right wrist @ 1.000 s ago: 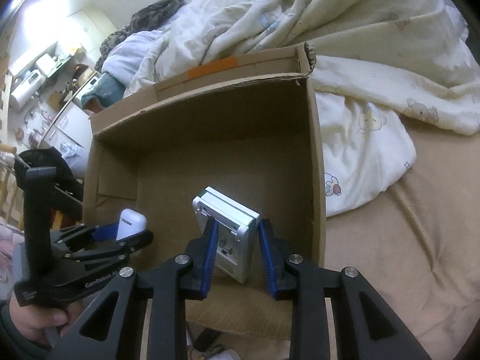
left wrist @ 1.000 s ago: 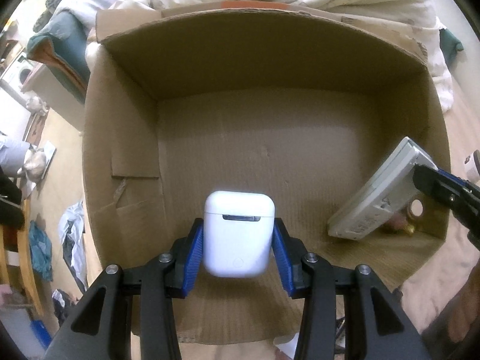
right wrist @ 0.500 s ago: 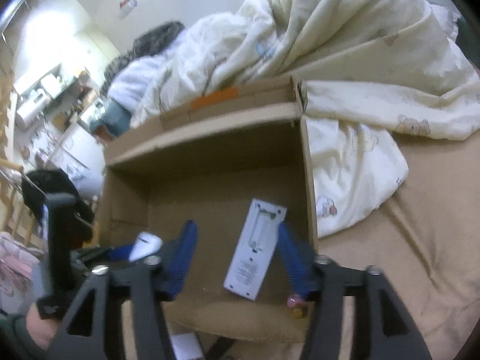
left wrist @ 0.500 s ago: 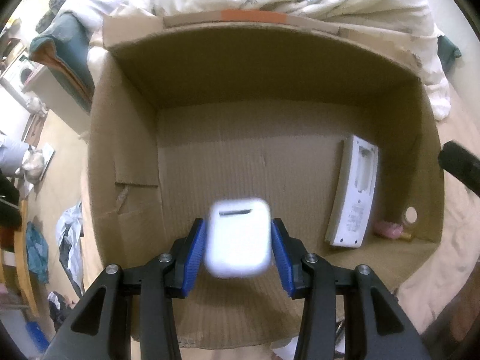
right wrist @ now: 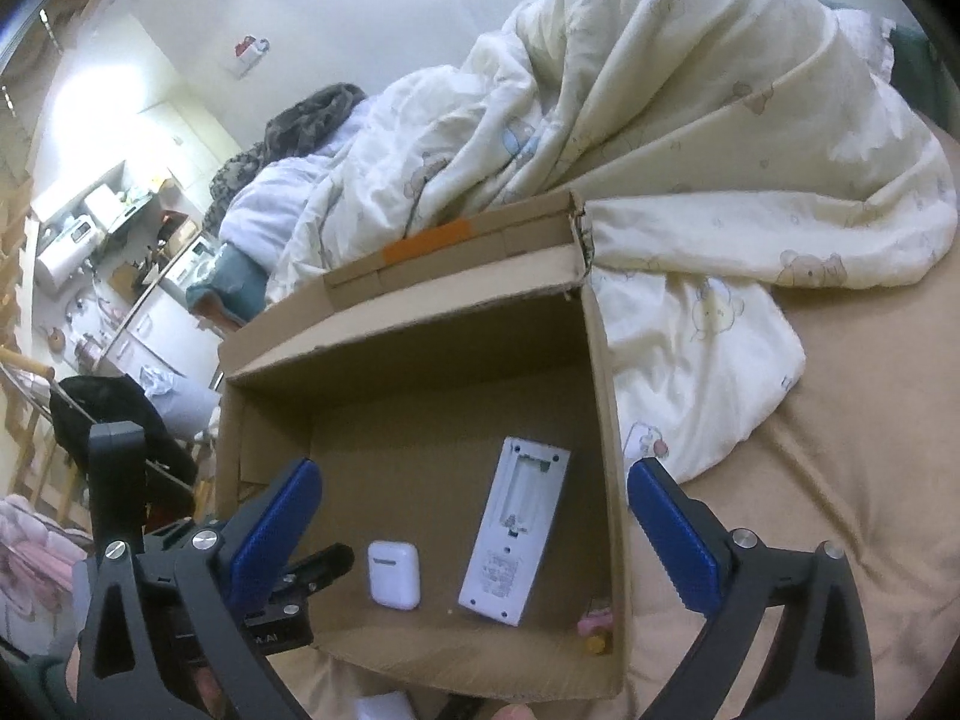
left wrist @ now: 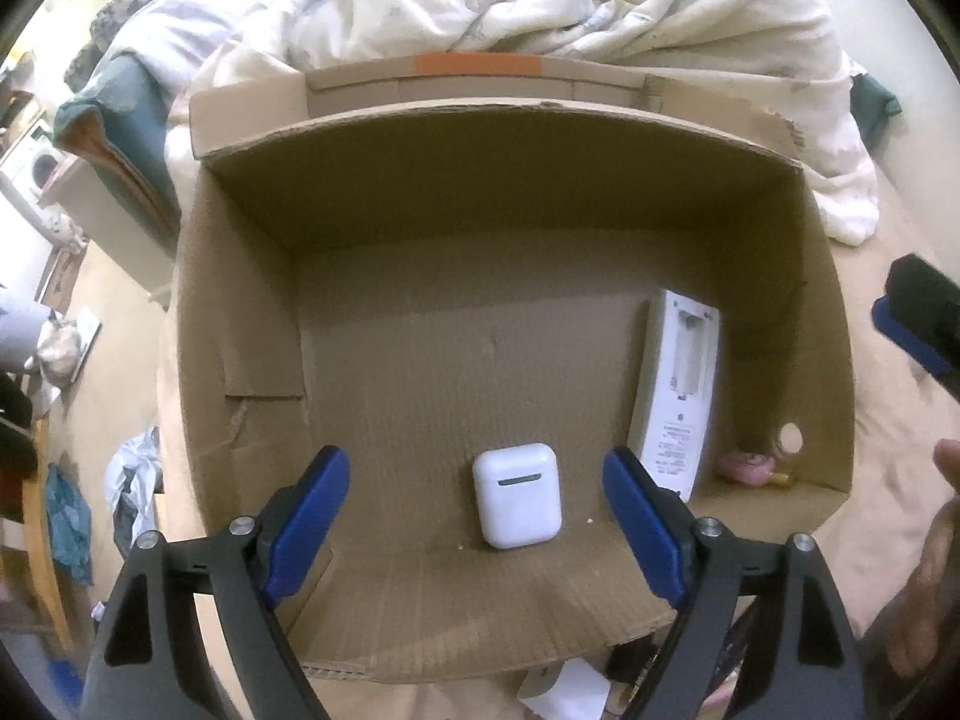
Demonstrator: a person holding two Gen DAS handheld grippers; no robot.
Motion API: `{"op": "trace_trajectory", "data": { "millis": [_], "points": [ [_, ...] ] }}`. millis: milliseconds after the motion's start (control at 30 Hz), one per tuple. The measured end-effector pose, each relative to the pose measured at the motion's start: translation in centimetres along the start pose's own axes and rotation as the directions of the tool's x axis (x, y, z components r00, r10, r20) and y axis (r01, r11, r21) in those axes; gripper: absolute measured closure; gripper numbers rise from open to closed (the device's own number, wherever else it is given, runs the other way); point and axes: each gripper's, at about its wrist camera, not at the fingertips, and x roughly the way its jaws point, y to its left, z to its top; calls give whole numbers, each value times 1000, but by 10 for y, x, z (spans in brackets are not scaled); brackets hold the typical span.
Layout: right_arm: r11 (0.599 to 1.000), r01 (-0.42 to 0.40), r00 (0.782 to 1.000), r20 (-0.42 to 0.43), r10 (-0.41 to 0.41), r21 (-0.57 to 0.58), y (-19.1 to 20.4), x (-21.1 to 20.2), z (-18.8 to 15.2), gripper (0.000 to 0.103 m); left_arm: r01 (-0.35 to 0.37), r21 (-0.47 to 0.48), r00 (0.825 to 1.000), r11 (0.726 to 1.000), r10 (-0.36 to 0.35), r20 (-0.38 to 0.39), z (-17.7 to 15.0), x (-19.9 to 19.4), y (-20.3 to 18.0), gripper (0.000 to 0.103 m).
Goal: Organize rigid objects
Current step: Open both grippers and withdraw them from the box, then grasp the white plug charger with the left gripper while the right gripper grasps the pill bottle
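A cardboard box (left wrist: 240, 360) sits open on a bed covered by a tan sheet (right wrist: 840, 480), with a rumpled cream duvet (right wrist: 660, 120) heaped behind it.

The left claw (left wrist: 477, 501) hovers above the near edge of the box, pointing steeply down. Its blue-padded jaws have just been opening and now stand wide apart, gripping nothing. A white earbud case (left wrist: 517, 495) lies on the box floor directly below and between the pads, clear of both.

The right claw (right wrist: 474, 525) is also spread wide, its jaws having just been opening, and it holds nothing. A white remote control (right wrist: 516, 540) lies back-side up on the box floor below and between its fingers, along the right-hand wall. Just to the left of the remote is the earbud case. A small pink object (right wrist: 594, 623) sits in the near right corner of the box, beside the remote's near end; it is too small to identify.
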Motion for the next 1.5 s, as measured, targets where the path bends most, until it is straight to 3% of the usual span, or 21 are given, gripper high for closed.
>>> {"op": "trace_trajectory", "data": {
  "millis": [433,867,1267,1367,1433,1500],
  "points": [
    [1000,5,995,97,-7,20,0,-29,7,0,-18,-43,998,999,21,58,3,-34,14,18],
    [999,39,996,75,-39,-9,17,-79,-5,0,-3,-111,999,994,7,32,-30,-78,36,18],
    [998,56,998,-20,-56,-3,10,-90,-48,0,13,-139,1000,990,-11,11,-74,-78,41,18],
    [998,59,989,-137,-59,2,3,-70,-68,0,1,-129,1000,992,0,8,-85,-66,39,18],
    [997,82,982,-169,-82,-7,4,-64,-72,0,1,-137,1000,991,-3,-20,-89,-58,40,18],
    [989,136,980,-143,-142,-52,9,-65,-75,0,8,-146,1000,989,-11,-20,-89,-57,40,18]
  ]
}}
